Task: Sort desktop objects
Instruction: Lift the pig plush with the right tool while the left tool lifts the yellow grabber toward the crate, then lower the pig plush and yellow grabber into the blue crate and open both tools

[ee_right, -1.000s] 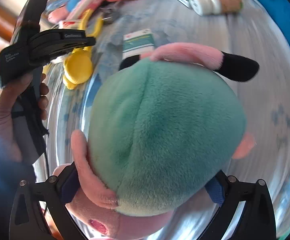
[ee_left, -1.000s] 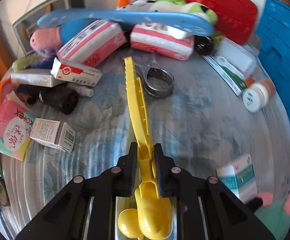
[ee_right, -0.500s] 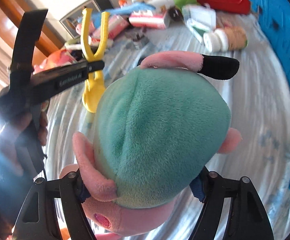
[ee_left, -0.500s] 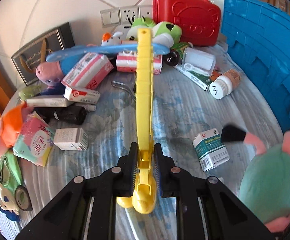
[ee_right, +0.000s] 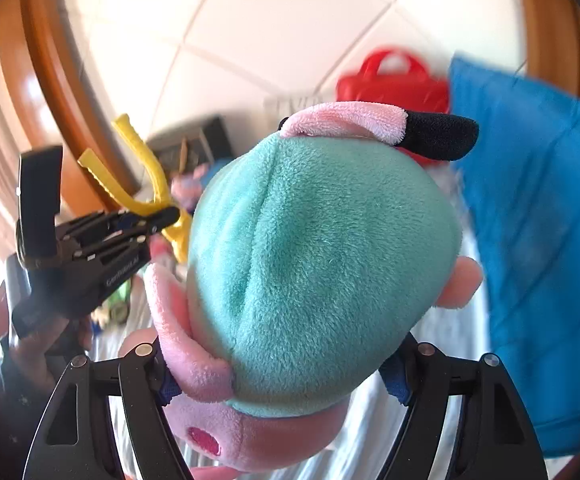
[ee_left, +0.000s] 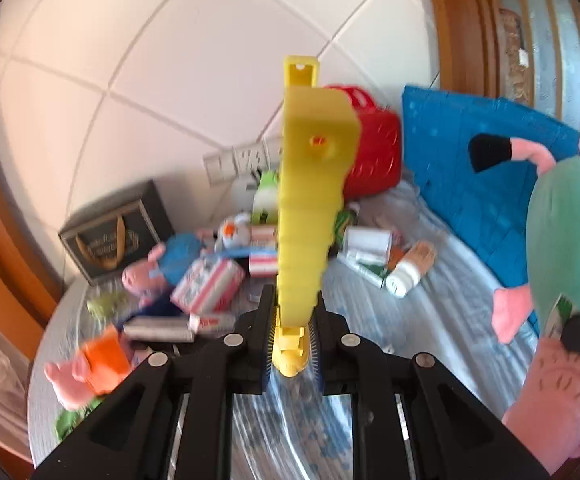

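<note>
My left gripper (ee_left: pixel 292 330) is shut on a long yellow plastic tool (ee_left: pixel 310 200) and holds it upright, high above the table. It also shows in the right wrist view (ee_right: pixel 142 184), gripped at the left. My right gripper (ee_right: pixel 282 368) is shut on a pink plush pig in a green dress (ee_right: pixel 310 264), which fills that view. The plush also shows at the right edge of the left wrist view (ee_left: pixel 562 264), lifted off the table.
The table (ee_left: pixel 430 320) holds a pile of plush toys (ee_left: pixel 158 272), medicine boxes (ee_left: pixel 206 288), a white bottle (ee_left: pixel 406 276) and a dark framed box (ee_left: pixel 118 232). A red case (ee_left: pixel 374 160) and a blue crate (ee_left: pixel 490 184) stand at the back right.
Both grippers have risen and tilted up with their loads. The views now show more wall and the table lies lower and farther away.
</note>
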### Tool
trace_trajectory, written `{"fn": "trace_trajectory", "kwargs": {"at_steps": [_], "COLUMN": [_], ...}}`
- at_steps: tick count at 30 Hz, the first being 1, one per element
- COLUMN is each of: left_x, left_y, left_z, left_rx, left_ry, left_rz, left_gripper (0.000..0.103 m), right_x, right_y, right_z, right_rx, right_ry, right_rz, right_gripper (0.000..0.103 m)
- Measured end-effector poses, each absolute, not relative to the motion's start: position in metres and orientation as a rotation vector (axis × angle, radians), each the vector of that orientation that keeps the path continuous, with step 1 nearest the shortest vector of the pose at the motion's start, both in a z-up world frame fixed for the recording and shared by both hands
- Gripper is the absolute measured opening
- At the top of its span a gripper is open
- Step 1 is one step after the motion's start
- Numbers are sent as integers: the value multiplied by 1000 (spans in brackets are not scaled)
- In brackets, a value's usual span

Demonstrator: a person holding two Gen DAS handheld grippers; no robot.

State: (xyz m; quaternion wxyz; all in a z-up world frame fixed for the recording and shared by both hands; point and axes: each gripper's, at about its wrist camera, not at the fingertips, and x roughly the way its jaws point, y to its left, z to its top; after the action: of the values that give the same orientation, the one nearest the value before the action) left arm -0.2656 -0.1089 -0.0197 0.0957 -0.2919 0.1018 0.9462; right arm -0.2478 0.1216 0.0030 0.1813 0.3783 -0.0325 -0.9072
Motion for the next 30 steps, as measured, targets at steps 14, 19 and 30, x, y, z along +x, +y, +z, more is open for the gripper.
{"fn": "trace_trajectory", "kwargs": {"at_steps": [14,19,30], "left_x": [-253,-251,-279], "left_y": [48,133,324], "left_z": [115,142,125], "left_rx": [-414,-336,-470], "left_ry": [469,497,889], "left_rz": [2698,2656,2671], "left_gripper": [15,15,21], "right_x": [-186,-182,-221], "right_y": [255,337,497], "right_z": [154,166,134], "right_rx": [627,592,947], "right_ry": [-195,-230,-233], "right_rz": [-2971,-3067,-3122], "right_gripper": [77,77,92]}}
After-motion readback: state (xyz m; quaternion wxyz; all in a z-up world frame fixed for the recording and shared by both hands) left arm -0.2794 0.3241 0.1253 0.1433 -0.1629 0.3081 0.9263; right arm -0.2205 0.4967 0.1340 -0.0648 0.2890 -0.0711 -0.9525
